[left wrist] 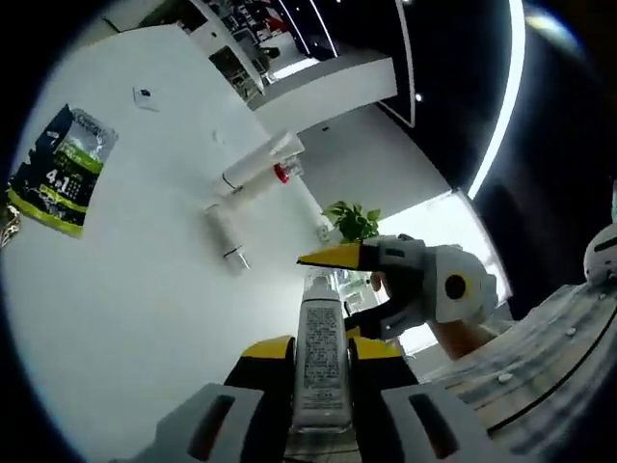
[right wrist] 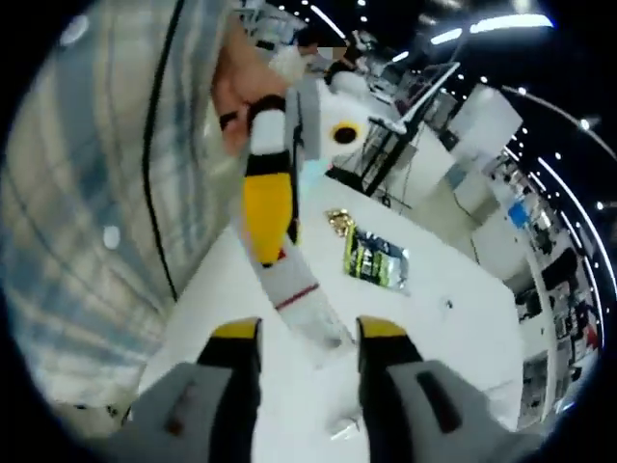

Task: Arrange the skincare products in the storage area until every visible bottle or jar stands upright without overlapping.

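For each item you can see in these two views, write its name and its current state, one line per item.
Held tube: gripped in the left gripper, lifted off the table.
Right gripper: open, holding nothing.
White bottle: lying on its side.
Red-capped tube: lying down.
Green packet: flat on the table.

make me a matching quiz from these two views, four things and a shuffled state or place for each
Things:
1. white tube
2. green sachet
3. small bottle
4. right tool

States or places:
a. lying on its side on the white table
b. open, gripping nothing
c. clamped in the left tool
d. flat on the table, printed face up

Pairs: 1-c, 2-d, 3-a, 4-b
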`<state>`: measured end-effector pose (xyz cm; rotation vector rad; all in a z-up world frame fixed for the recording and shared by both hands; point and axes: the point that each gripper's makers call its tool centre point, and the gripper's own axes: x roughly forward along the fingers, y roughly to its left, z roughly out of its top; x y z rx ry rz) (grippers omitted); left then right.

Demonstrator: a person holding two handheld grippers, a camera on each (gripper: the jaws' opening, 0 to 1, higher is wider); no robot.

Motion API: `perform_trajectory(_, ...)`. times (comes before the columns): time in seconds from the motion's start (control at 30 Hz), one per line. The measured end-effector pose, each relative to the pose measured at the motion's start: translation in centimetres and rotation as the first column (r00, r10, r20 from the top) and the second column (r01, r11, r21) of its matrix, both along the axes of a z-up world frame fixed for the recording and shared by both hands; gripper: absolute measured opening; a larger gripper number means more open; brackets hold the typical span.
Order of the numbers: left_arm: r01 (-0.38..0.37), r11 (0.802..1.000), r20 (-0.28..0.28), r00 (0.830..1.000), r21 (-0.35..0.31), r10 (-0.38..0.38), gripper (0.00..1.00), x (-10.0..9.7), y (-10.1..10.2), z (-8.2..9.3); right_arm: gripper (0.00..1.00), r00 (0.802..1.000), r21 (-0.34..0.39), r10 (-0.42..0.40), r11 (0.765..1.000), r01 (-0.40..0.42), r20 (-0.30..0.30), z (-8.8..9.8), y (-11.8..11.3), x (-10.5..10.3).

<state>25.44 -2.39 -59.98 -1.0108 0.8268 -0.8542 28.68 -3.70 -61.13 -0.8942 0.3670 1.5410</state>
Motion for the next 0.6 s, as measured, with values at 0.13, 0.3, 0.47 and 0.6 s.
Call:
perform_trajectory(0.13,-0.078,0.992,0.004,0.997,-0.098,0.079,0.21,1.6,0.6,1.4,0.56,0.928,0.031,-0.245,0.964,0.264,-0.28,-0.3,-1.5,0.5)
perform_trajectory(0.3,-0.083,0.99,0.031,0.996,-0.116,0.088,0.21,2.6,0.7,1.9,0.59,0.711,0.135,-0.331,0.848,0.512,-0.62,1.6,-1.8,0.2)
perform_trajectory(0.47,-0.066,0.989,0.033,0.997,-0.132,0.071,0.21,3.3,-0.4,2.1,0.61,0.539,0.125,-0.324,0.76,0.638,-0.777,2.2,-2.3,0.3)
perform_trajectory(0.6,-0.031,0.988,0.062,0.997,-0.153,0.041,0.21,3.4,-1.4,2.9,0.6,0.408,0.165,-0.219,0.675,0.719,-0.886,4.2,-1.9,0.6)
